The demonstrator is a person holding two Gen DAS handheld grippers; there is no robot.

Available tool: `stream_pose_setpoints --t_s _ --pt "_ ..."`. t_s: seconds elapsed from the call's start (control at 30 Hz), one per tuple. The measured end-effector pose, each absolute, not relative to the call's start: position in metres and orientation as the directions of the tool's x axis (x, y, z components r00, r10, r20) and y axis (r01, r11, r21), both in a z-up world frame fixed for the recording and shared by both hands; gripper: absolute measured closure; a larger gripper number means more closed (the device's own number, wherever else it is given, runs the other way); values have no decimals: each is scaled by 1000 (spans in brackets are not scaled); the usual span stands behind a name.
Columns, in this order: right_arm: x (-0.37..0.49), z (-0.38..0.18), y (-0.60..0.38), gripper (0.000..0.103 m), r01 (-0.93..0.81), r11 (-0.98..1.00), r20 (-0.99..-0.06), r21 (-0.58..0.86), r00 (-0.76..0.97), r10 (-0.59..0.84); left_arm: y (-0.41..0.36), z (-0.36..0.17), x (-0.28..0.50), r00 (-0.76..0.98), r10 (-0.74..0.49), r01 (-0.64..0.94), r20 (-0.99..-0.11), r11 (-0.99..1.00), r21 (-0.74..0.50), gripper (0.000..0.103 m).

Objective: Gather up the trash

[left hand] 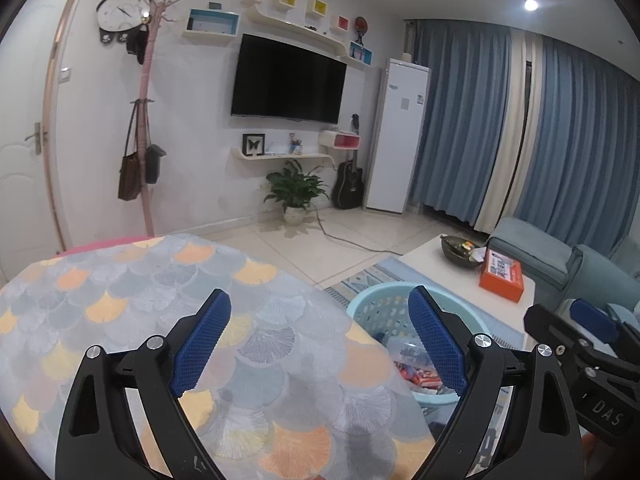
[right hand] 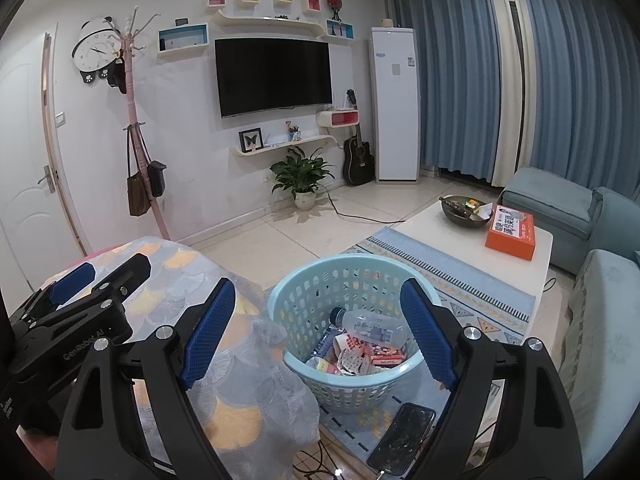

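A light blue plastic basket (right hand: 308, 280) stands on the rug beside the table; it also shows in the left wrist view (left hand: 372, 300). Inside it lie a clear plastic bottle (right hand: 370, 326) and several crumpled wrappers and small boxes (right hand: 360, 358). My right gripper (right hand: 318, 330) is open and empty, held above the basket. My left gripper (left hand: 320, 338) is open and empty over the table with the fan-patterned cloth (left hand: 132, 292). The left gripper also shows at the left of the right wrist view (right hand: 72, 284).
A phone (right hand: 402, 444) lies on the rug by the basket with a cable. A white coffee table (right hand: 424, 224) holds a dark bowl (right hand: 464, 210) and an orange box (right hand: 512, 232). Blue sofas (right hand: 600, 280) stand at the right. A potted plant (right hand: 302, 178) stands by the wall.
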State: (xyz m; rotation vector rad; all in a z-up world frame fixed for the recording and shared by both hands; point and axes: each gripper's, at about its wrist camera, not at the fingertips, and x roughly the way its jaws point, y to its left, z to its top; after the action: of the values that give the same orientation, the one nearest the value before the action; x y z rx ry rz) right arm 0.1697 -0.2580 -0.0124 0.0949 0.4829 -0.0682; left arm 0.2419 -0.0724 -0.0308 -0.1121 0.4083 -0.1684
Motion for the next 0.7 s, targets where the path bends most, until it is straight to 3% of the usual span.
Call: stream_pose_setpoints --t_s 0.7 --pt "170 -15 -266 23 85 991 -478 107 878 -23 -68 -27 241 909 -196 163 -368 979 -120 13"
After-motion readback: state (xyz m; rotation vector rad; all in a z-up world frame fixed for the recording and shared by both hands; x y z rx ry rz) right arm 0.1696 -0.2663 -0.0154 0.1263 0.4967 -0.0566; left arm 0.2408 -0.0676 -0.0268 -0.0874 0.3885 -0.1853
